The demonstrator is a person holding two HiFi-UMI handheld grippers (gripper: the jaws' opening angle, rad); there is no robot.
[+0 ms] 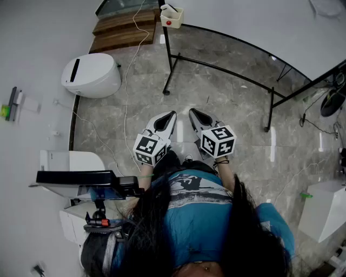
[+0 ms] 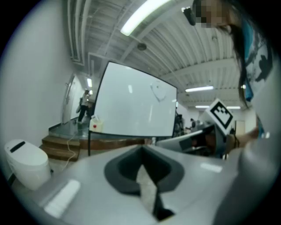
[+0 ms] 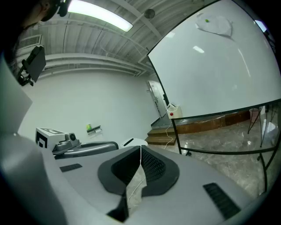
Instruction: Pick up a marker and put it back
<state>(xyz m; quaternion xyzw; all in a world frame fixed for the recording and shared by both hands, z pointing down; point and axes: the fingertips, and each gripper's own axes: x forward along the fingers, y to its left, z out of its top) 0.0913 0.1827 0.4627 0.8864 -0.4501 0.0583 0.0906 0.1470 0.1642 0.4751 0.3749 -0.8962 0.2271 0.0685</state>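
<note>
white wall bears the markers — well apart from left gripper.

The floor is grey stone with paler marbled veins. The left gripper and right gripper have pale grey shells, black pads inside the fingers, and a cube patterned in black-and-white squares. The steps at upper left are brown wood. The whiteboard is white and its frame is black. The shirt is teal with a grey print. The box at top centre is cream with a red button.
</note>
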